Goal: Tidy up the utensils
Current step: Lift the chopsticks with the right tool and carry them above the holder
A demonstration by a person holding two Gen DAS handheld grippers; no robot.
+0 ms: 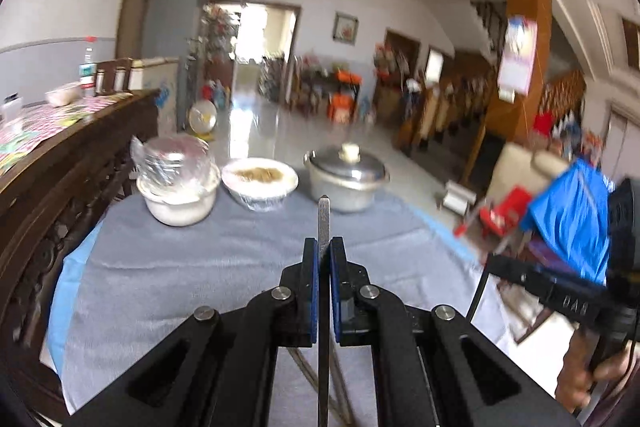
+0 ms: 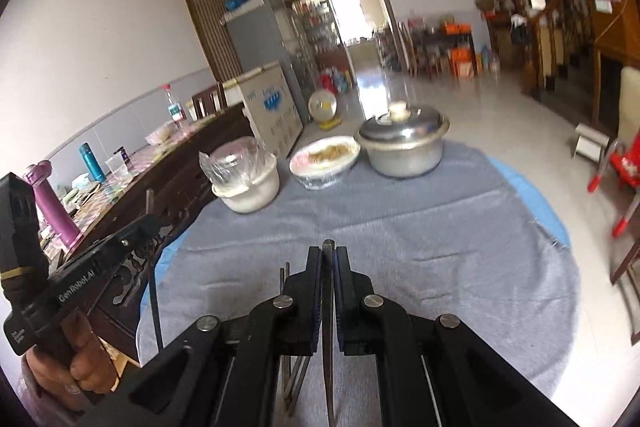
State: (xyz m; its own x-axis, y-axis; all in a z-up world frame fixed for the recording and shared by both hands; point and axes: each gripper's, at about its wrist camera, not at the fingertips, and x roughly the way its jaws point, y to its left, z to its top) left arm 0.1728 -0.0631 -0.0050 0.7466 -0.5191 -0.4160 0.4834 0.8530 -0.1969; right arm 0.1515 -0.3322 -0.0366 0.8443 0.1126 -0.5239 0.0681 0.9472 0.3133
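The left tongs (image 1: 324, 247) are pinching a flat metal utensil handle (image 1: 323, 223) edge-on between their blue pads (image 1: 313, 291), the handle's tip standing up past the fingertips while its lower length runs down between the black arms toward the bottom of the left wrist view. The right tongs (image 2: 329, 253) are pinching a second metal utensil (image 2: 328, 311) in the same upright way, with only a short tip showing above the pads (image 2: 341, 299). Below and to the left of the right tongs, more thin metal utensils (image 2: 295, 375) lie crossed, partly hidden by the black arm; what kind they are cannot be told. Both tongs are held above a round bench (image 1: 192, 267) covered by a grey cloth (image 2: 440, 235) over a blue underlay. At the far edge of the bench stand three vessels in a row: a white pot (image 1: 180, 203) with a plastic-wrapped bowl sitting in its mouth, a film-covered bowl of food (image 1: 259, 187) just beside it, and a lidded metal pot (image 1: 346, 179) to the right. The person's right hand (image 1: 580, 371) grips one handle at the edge of the left view, and the left hand (image 2: 76, 367) shows in the right view
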